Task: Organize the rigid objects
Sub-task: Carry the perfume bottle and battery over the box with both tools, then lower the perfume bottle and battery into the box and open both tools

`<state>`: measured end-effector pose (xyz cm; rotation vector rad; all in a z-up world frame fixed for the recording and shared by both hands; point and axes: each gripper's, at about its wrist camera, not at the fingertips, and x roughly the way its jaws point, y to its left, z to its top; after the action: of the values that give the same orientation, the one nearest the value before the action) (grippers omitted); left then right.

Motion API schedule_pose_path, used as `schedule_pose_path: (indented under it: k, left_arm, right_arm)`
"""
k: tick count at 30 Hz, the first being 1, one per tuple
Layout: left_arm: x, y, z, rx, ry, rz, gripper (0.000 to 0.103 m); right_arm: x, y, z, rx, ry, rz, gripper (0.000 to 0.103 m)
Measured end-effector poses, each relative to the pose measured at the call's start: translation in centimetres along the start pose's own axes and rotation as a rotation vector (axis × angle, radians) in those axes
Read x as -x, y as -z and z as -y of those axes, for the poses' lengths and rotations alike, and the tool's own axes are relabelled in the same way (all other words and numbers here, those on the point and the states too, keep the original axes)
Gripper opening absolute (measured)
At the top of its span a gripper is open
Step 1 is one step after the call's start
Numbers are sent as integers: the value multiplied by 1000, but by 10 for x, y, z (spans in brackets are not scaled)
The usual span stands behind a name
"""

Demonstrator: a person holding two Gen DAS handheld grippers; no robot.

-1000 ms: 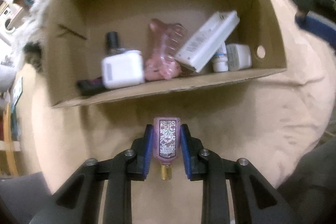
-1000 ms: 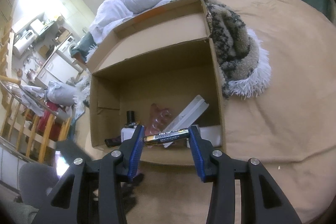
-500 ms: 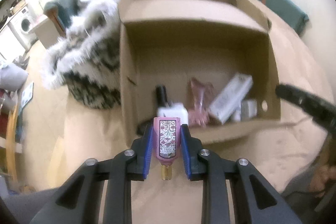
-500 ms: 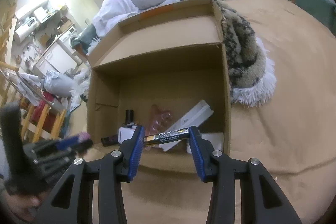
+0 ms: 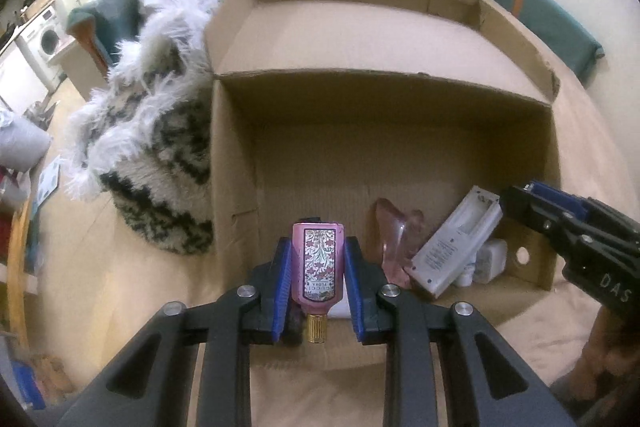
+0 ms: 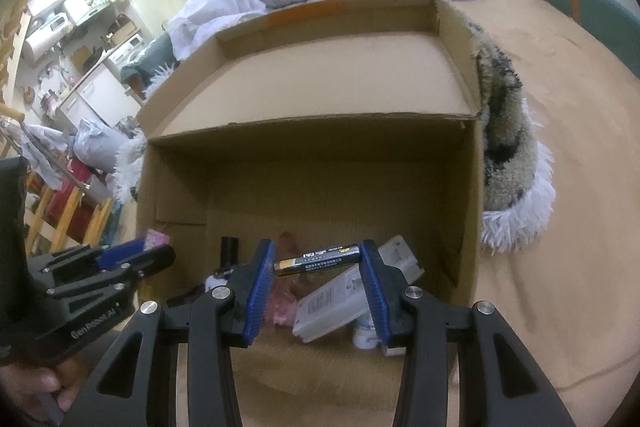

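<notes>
Box (image 5: pixel 240 163) ahead, fuzzy blanket (image 5: pixel 152 155) beside; left tool (image 5: pixel 316 277) clamps perfume bottle (image 5: pixel 318 263), right tool (image 6: pixel 318 267) pinches battery (image 6: pixel 320 259) (remote-like item (image 5: pixel 456 247) inside).

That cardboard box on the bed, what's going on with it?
A person is sorting small items into the cardboard box. The left gripper clamps a pink perfume bottle, the right gripper a battery, both poised at the box's near edge. Inside lie a white remote and a pink hair claw.
</notes>
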<state>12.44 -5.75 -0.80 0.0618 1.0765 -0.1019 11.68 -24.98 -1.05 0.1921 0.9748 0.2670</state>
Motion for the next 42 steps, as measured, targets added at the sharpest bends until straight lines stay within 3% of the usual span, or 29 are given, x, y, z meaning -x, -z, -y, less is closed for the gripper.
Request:
schedule_pose_path:
  k: [5,12,29,30,31,32,37,41,42]
  left_arm:
    - [-21,4,3,-4,42,-12,23]
    - [-37,10,5,-21,21,-34,23]
    - [-33,17,4,-29,-11,-8,25]
    - [-32,17,5,-34,-15,-7,27]
    - [-32,18,7,-38,-17,-8,31]
    - [-29,17,8,-41,-20,-4,36]
    - [-15,16,10,-27,-40,51,57]
    - [-3,13,6,-12,-26,82,65]
    - [-2,12,6,-14,-17,79,65]
  right_arm:
    - [-16,2,0,-21,-6,-53,45]
    - [-40,14,1,-39,6,-165,45]
    - [-44,12,11,-86,-7,-174,46]
    - [-43,11,11,-88,-15,-169,53]
    - [-41,10,12,-95,-25,-160,66]
    - [-38,10,14,-103,-35,-150,71]
    - [-30,6,25,-148,-78,-115,81]
    - [-18,3,27,-150,-58,-61,93]
    - [-16,2,28,-151,-51,-45,100]
